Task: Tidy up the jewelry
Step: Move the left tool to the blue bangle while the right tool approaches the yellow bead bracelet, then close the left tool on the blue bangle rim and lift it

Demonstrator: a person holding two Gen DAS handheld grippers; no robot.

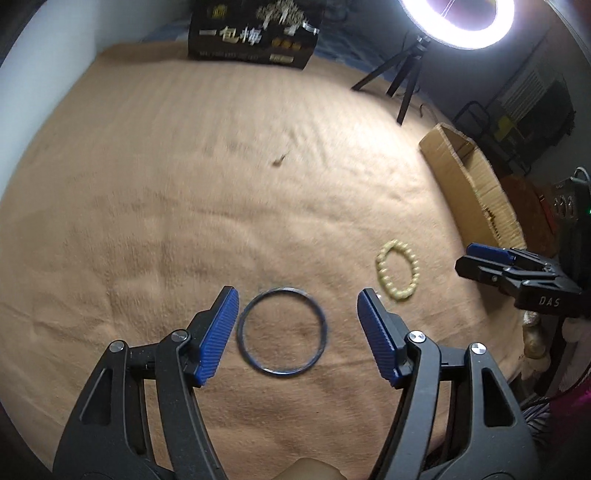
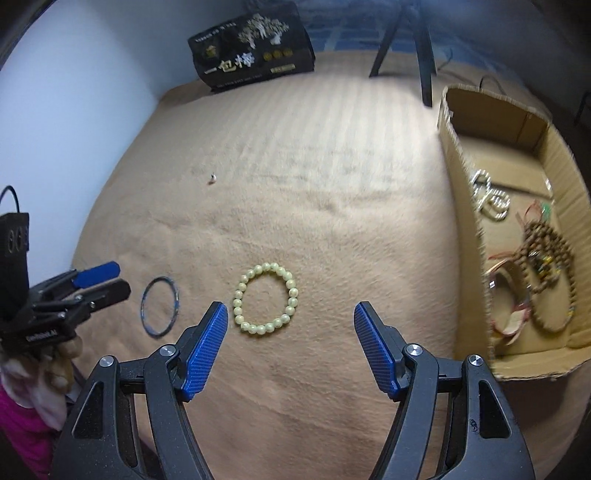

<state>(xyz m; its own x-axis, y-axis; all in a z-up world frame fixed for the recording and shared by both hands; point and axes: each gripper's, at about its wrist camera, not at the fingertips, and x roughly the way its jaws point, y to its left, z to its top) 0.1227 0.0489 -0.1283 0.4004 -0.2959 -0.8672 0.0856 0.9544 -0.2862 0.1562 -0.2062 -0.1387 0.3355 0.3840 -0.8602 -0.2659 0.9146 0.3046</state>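
A thin blue bangle (image 1: pixel 282 331) lies flat on the tan blanket (image 1: pixel 184 184), right between the spread fingers of my left gripper (image 1: pixel 296 317), which is open and empty. A pale green bead bracelet (image 2: pixel 265 298) lies just ahead of my right gripper (image 2: pixel 290 325), which is open and empty. The bracelet also shows in the left wrist view (image 1: pixel 398 273), and the bangle in the right wrist view (image 2: pixel 160 306). An open cardboard box (image 2: pixel 465 192) to the right holds several pieces of jewelry. The left gripper (image 2: pixel 107 277) shows at the left of the right wrist view.
A black printed bag (image 2: pixel 255 51) stands at the blanket's far edge. A ring light (image 1: pixel 458 22) on a tripod (image 1: pixel 402 77) stands at the back right. A small loose item (image 2: pixel 212 179) lies mid-blanket. The right gripper (image 1: pixel 487 258) hovers by the box (image 1: pixel 469 184).
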